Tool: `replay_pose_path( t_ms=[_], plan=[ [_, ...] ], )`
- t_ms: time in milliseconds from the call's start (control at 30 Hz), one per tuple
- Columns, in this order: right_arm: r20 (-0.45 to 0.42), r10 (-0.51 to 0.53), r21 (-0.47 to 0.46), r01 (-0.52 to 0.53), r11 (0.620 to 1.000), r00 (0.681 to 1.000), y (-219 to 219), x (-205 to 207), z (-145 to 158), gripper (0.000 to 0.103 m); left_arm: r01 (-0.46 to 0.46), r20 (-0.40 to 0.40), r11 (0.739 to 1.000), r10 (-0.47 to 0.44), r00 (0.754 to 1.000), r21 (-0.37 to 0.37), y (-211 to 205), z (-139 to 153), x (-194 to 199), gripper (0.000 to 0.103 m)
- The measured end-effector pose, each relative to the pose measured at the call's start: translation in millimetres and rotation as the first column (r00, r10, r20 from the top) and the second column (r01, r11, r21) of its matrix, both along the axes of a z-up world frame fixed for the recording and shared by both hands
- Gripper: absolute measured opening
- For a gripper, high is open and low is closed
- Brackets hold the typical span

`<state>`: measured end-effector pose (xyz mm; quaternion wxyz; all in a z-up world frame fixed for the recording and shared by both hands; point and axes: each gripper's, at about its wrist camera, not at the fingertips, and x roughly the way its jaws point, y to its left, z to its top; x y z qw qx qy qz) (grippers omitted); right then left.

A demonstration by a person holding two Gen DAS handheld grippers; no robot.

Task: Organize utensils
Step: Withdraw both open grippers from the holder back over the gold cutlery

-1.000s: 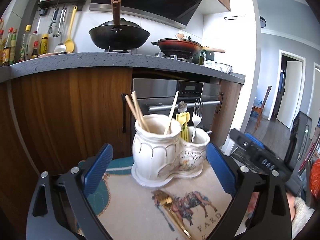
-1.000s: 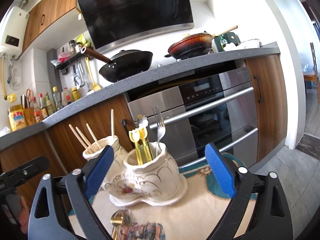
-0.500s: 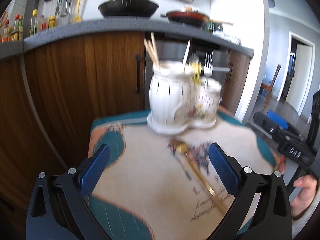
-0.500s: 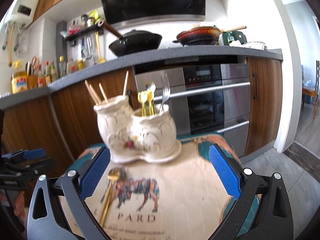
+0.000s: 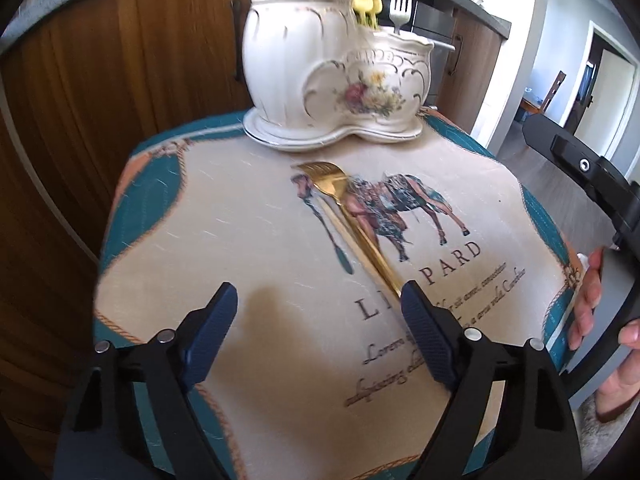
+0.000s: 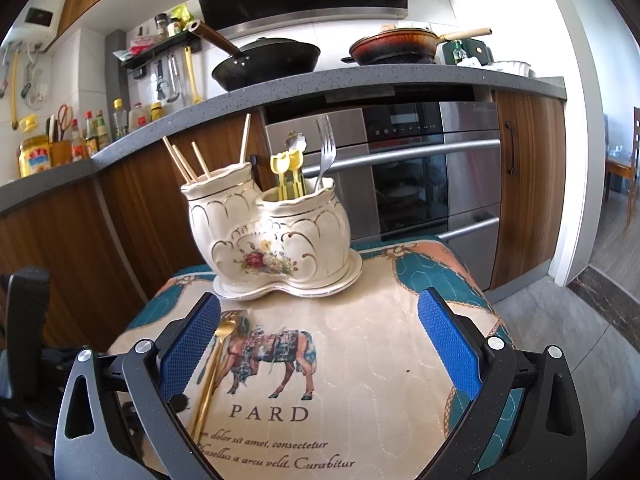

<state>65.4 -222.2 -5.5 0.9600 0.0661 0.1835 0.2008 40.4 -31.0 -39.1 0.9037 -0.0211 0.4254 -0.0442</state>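
Gold cutlery lay on the printed cloth (image 5: 248, 216): a fork (image 5: 348, 224) stretched from its tines near the holder toward five o'clock, its handle end reaching the inner face of the left gripper's (image 5: 318, 312) right finger. Whether handle and pad touched could not be told. That gripper pointed steeply down at the cloth; its jaws had just been closing but stood apart, with only bare cloth between them. Cream ceramic, the two-pot utensil holder (image 5: 332, 80) sat at twelve o'clock on the cloth, with chopsticks (image 6: 188, 164) in the taller pot, and a silver fork (image 6: 326, 148) and yellow picks (image 6: 288, 172) in the lower one. From the right wrist view, the right gripper (image 6: 320, 344) hovered with jaws wide apart and empty, the gold fork at its nine o'clock beside the left pad. Fingers of a hand (image 5: 592, 300) showed at three o'clock.
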Motion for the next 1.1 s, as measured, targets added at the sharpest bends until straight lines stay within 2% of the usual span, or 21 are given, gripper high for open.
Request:
replay_pose_path(
  t_ms=[67,200,300,433,600,667,767,833,967,1000,1100],
  plan=[
    [0.001,0.005,0.003,-0.005,1.0,1.0,0,0,1,0.098,0.009,-0.015,1.0,-0.009,1.0,0.0,-5,-3,3,0.074],
    [-0.001,0.014,0.003,-0.014,1.0,1.0,0,1,1,0.098,0.014,-0.015,0.999,-0.013,1.0,0.051,-10,-3,6,0.063],
    [-0.001,0.018,0.005,-0.018,1.0,1.0,-1,1,2,0.098,0.008,-0.028,0.999,-0.007,1.0,0.042,-5,-3,7,0.063],
    [-0.004,0.023,0.012,-0.023,1.0,1.0,0,1,2,0.098,-0.013,-0.052,1.0,0.013,0.999,-0.004,-2,-3,12,0.063],
    [-0.001,0.033,-0.005,-0.033,0.999,0.999,3,0,2,0.098,-0.004,-0.059,0.999,0.006,0.998,0.04,-11,-2,15,0.063],
    [-0.003,0.03,-0.004,-0.03,1.0,1.0,2,0,2,0.098,0.013,-0.053,0.996,-0.009,0.999,0.083,-13,0,12,0.062],
    [-0.005,0.029,0.012,-0.029,1.0,1.0,-1,1,2,0.098,0.002,-0.076,0.995,0.006,0.997,0.099,-6,-1,13,0.055],
    [-0.005,0.029,0.016,-0.029,0.999,1.0,-1,1,3,0.098,-0.016,-0.073,0.997,0.022,0.997,0.081,0,-1,12,0.055],
    [-0.005,0.038,0.004,-0.038,0.999,0.999,3,1,2,0.098,-0.011,-0.056,0.997,0.007,0.998,-0.074,6,7,5,0.055],
    [-0.004,0.039,0.0,-0.039,0.999,0.999,3,0,2,0.098,0.003,-0.06,0.996,-0.008,0.998,-0.084,4,7,4,0.055],
    [-0.004,0.037,0.0,-0.037,0.999,0.999,3,0,2,0.098,0.041,-0.086,0.998,-0.046,0.995,-0.05,-9,3,3,0.055]
  ],
)
